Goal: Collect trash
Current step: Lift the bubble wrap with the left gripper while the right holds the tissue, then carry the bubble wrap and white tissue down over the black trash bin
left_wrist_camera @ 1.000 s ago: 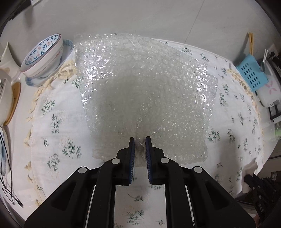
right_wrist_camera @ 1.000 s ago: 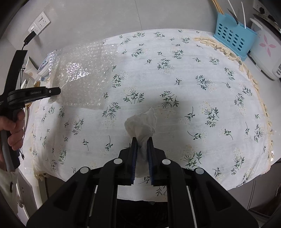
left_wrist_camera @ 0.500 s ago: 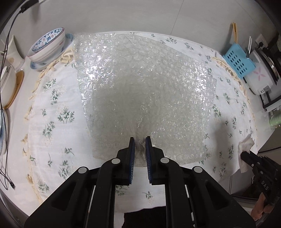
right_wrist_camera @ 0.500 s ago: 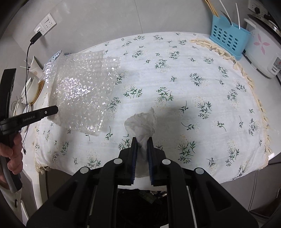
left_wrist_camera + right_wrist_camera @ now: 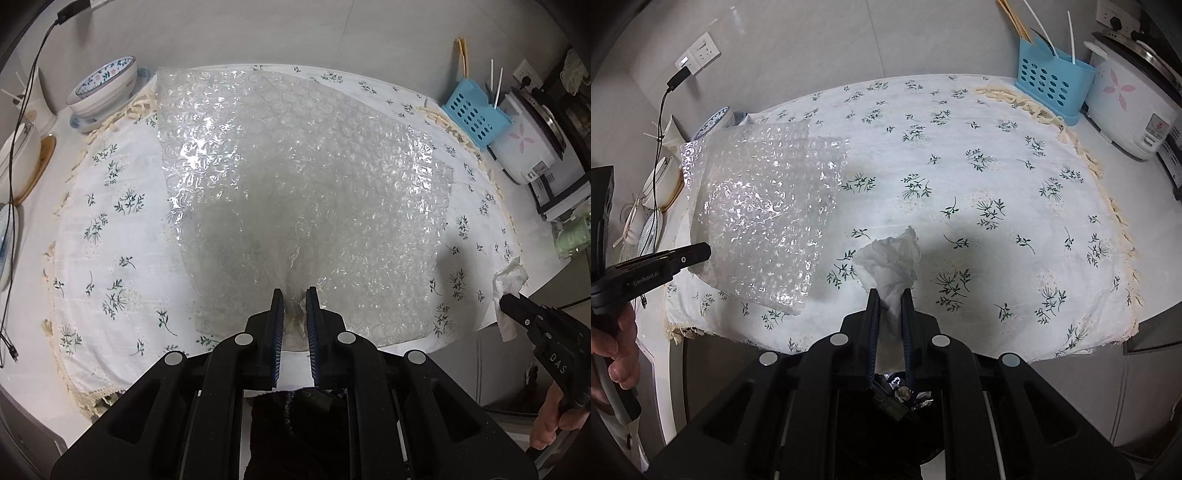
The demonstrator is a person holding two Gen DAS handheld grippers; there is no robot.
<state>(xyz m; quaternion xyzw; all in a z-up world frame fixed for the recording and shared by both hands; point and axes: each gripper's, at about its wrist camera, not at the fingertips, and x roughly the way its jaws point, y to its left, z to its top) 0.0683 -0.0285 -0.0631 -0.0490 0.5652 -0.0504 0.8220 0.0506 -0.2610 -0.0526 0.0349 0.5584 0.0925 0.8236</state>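
Note:
My left gripper (image 5: 294, 295) is shut on the near edge of a clear bubble wrap sheet (image 5: 295, 192), which hangs out over the floral tablecloth (image 5: 110, 229). The sheet also shows in the right wrist view (image 5: 764, 218), held by the left gripper (image 5: 701, 253). My right gripper (image 5: 889, 295) is shut on a crumpled white tissue (image 5: 892, 262), lifted above the table's front edge. The tissue (image 5: 511, 282) and right gripper (image 5: 508, 301) show at the far right of the left wrist view. A dark opening with foil scraps (image 5: 905, 397) lies below the right gripper.
A blue-patterned bowl on a plate (image 5: 103, 86) stands at the table's back left, with more dishes and a cable (image 5: 657, 173) beside it. A blue utensil basket (image 5: 1051, 79) and a white rice cooker (image 5: 1130, 110) stand at the back right.
Both grippers have pulled back toward the table's front edge and risen, carrying the bubble wrap and the tissue with them. More of the table and the floor in front shows now.

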